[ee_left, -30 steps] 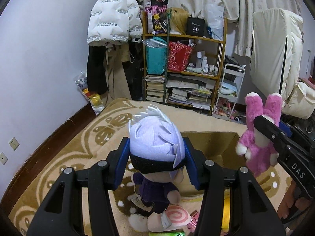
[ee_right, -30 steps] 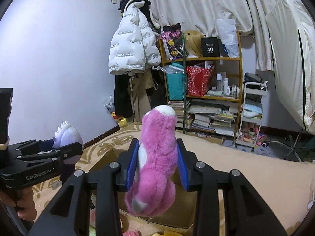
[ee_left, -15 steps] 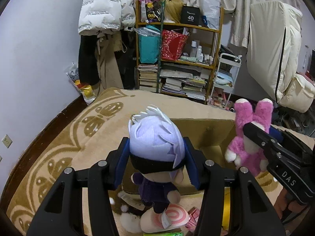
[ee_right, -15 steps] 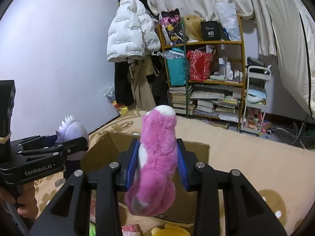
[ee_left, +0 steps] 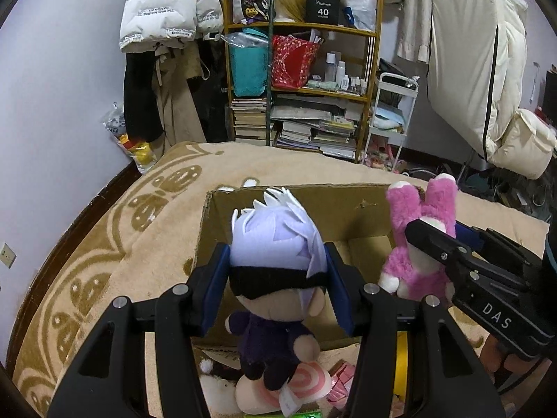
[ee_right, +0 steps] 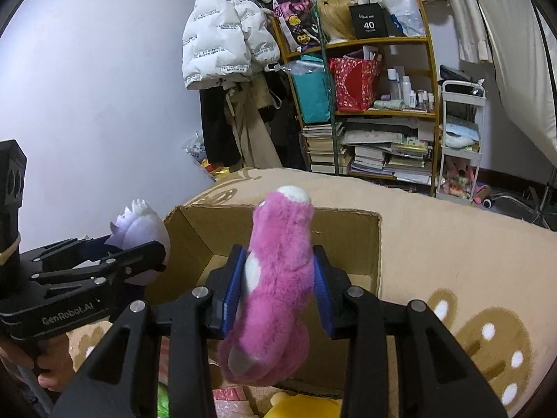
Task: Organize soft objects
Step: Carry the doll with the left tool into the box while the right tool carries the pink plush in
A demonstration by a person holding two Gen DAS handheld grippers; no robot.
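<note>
Left wrist view: my left tool is clamped on the doll, blue pads pressed to both sides of its white-haired head, so it hangs upright over the near edge of the open box. The box sits on the tan blanket. Off to the right, my right tool grips the pink plush over the box's right side. Below the doll lies a swirl-patterned toy.

Right wrist view: the right tool squeezes the pink plush between its pads, above the box. At left, the left tool holds the doll just beside the box's left wall.
</note>
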